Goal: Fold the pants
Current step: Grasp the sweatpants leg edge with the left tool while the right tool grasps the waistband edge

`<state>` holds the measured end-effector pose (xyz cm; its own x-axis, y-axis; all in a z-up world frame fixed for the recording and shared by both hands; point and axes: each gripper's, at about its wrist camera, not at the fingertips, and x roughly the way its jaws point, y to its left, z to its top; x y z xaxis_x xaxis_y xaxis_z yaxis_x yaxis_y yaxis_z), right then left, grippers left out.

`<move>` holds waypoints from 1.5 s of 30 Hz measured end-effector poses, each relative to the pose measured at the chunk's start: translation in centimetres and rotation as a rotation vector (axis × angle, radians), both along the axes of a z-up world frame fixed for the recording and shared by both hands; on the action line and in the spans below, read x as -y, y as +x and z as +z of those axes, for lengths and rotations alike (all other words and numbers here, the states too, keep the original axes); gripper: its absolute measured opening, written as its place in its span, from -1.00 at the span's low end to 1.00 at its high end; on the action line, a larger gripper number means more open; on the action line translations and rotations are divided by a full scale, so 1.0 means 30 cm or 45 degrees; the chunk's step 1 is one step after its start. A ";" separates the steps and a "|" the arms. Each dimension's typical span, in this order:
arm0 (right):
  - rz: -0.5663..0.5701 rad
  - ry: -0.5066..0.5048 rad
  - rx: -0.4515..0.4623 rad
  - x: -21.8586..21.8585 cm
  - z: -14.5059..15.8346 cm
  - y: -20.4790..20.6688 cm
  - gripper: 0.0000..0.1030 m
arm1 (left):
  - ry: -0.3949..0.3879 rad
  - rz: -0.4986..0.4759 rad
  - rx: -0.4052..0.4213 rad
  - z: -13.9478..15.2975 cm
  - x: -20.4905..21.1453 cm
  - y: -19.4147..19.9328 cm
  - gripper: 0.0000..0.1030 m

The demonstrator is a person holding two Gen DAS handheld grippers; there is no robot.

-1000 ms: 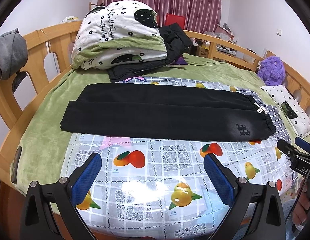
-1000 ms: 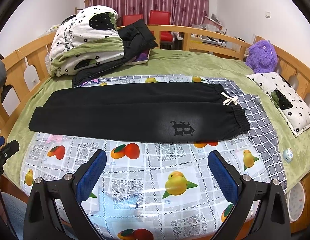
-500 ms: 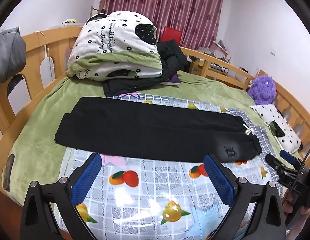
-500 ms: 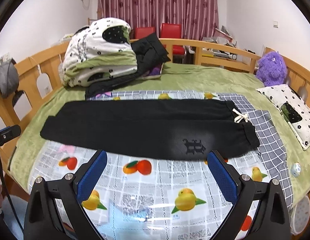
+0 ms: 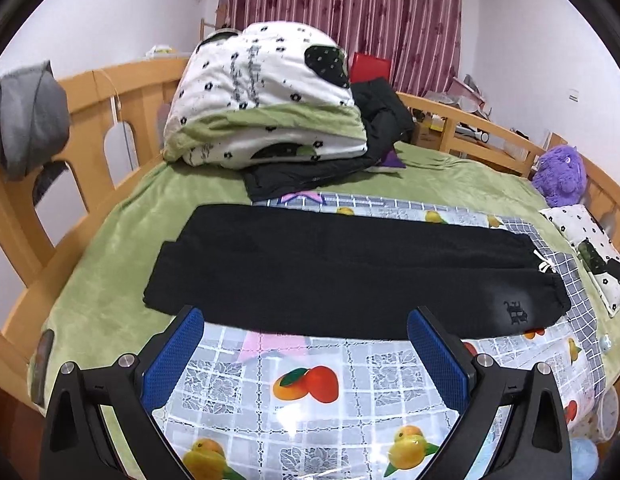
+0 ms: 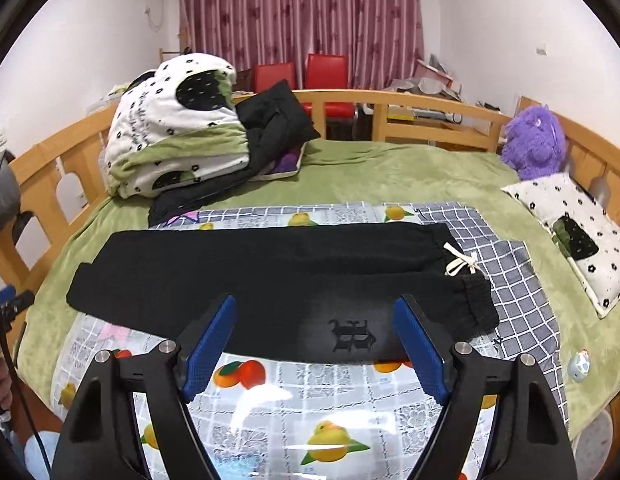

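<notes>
**Both grippers spread wide at the near edge of the bed, pants flat beyond them**

The left gripper hangs over the fruit-print plastic cover at the near edge of the bed, its jaws wide apart with nothing between them. Its blue pads reach up to the near hem of the pants in the left wrist view; whether they touch the cloth cannot be told. The right gripper also has its jaws wide apart and holds nothing; in its own view the tips overlap the near edge of the pants on either side of the printed emblem.

The black pants lie flat across the cover, folded lengthwise so one leg sits on the other. The waistband with its white drawstring points toward the right side of the bed and rests partly on a grey checked cloth; the cuffs point toward the left side.

Farther back, on the green blanket, a folded white and green quilt sits on a black jacket at the far left corner. A flowered pillow lies along the right edge, and a purple plush toy sits beyond it against the wooden bed rail. Maroon curtains hang behind.
</notes>
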<state>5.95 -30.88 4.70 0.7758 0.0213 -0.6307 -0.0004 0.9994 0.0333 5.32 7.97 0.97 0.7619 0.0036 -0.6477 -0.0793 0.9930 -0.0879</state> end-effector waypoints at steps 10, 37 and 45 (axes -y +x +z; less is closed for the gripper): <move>-0.114 -0.007 -0.143 0.212 -0.206 0.092 0.54 | -0.066 0.080 -0.135 -0.205 -0.123 0.109 0.75; -0.335 0.516 -0.268 0.530 -0.796 0.317 0.28 | -0.533 0.345 -0.204 -0.668 -0.325 0.388 0.32; -0.398 0.471 -0.187 0.515 -0.710 0.345 -0.63 | -0.462 0.398 -0.162 -0.593 -0.363 0.441 -0.81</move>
<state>16.31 -46.32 -16.60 0.6842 0.0451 -0.7279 0.3282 0.8723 0.3625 18.55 18.87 -16.82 0.6752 -0.0239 -0.7372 -0.4009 0.8270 -0.3940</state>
